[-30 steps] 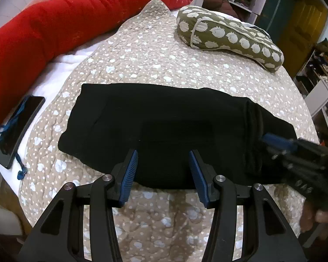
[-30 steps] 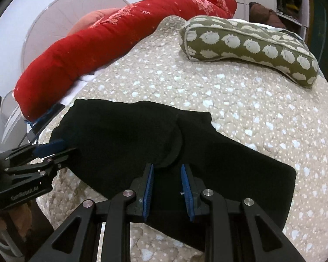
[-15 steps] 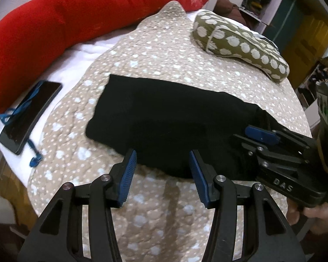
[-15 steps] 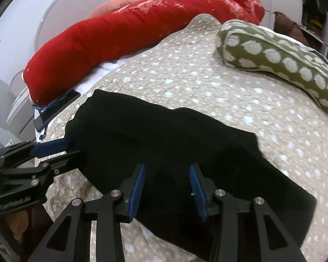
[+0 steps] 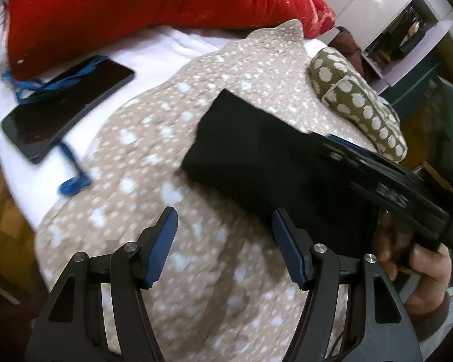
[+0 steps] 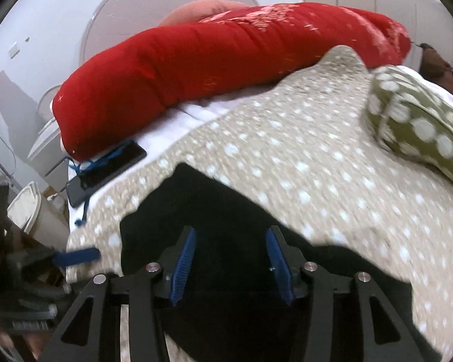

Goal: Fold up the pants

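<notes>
The black pants [image 5: 256, 150] lie folded flat on the beige dotted quilt [image 5: 154, 126]. My left gripper [image 5: 223, 226] is open and empty, above the quilt just left of the pants' near edge. My right gripper [image 6: 229, 256] is open and empty, low over the pants [image 6: 226, 211]. In the left wrist view the right gripper's body [image 5: 392, 181] crosses over the pants' right part. In the right wrist view the left gripper's blue fingertip [image 6: 75, 255] shows at the left, beside the pants' corner.
A long red pillow [image 6: 211, 60] lies along the far side of the bed. A green dotted pillow [image 6: 422, 126] lies at the right. A black phone [image 5: 66, 108] with a blue cord lies on the white sheet at the left. The bed edge is near the left.
Both grippers have pulled back and swung left. The right gripper's jaws have opened wider. The pants lie as before.
</notes>
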Demonstrator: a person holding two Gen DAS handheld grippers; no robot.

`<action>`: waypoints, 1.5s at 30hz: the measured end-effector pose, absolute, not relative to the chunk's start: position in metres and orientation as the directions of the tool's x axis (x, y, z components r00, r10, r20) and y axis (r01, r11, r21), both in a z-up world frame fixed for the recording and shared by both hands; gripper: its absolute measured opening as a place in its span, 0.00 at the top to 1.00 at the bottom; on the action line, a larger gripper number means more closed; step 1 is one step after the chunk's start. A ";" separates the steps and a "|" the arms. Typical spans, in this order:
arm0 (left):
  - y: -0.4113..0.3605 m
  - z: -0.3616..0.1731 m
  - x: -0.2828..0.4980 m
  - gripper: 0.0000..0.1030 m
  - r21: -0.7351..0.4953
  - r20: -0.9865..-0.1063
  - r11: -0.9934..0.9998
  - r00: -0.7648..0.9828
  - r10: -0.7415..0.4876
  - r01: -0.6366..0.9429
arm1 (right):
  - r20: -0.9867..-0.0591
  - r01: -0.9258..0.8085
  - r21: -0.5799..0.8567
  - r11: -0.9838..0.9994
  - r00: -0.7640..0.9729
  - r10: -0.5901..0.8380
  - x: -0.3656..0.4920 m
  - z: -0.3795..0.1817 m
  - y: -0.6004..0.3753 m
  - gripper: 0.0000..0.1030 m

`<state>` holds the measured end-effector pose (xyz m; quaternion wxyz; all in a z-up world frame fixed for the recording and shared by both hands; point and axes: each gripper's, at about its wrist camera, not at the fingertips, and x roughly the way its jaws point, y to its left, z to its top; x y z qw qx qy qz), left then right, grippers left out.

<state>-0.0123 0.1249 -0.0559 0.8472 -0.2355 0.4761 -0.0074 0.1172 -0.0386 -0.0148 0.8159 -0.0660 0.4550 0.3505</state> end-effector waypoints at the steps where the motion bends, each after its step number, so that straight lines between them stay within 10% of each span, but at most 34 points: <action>1: 0.124 -0.057 -0.008 0.32 -0.404 -0.804 0.888 0.549 -0.229 -0.220 | -0.793 -0.634 0.206 0.745 0.337 0.507 0.123 -0.017 -0.032 0.54; 11: 0.124 -0.076 0.023 0.22 -0.471 -0.752 0.862 0.596 -0.280 -0.189 | -0.804 -0.654 0.311 0.690 0.205 0.557 0.166 -0.064 0.001 0.55; 16: 0.119 -0.071 0.029 0.70 -0.514 -0.723 0.848 0.596 -0.349 -0.127 | -0.769 -0.638 0.343 0.689 0.231 0.596 0.161 -0.059 -0.008 0.83; 24: 0.053 0.014 -0.018 0.73 -0.448 -0.546 0.870 0.708 -0.447 0.204 | -0.606 -0.581 0.408 0.705 0.405 0.685 0.120 0.018 -0.098 0.89; 30: -0.051 -0.019 -0.014 0.73 -0.385 -0.646 0.831 0.526 -0.553 0.401 | -0.664 -0.300 0.341 0.891 0.594 0.454 0.090 0.019 -0.219 0.90; 34: -0.068 -0.035 -0.015 0.73 -0.408 -0.704 0.807 0.417 -0.576 0.427 | -0.698 -0.139 0.423 0.895 0.579 0.420 0.073 -0.001 -0.275 0.85; 37: -0.059 -0.015 -0.028 0.73 -0.342 -0.699 0.819 0.457 -0.550 0.462 | -0.645 -0.150 0.521 0.841 0.575 0.502 0.057 -0.004 -0.287 0.51; 45: 0.015 0.015 -0.039 0.60 -0.202 -0.664 0.914 0.636 -0.393 0.353 | -0.634 -0.220 0.561 0.798 0.505 0.585 0.058 -0.015 -0.245 0.50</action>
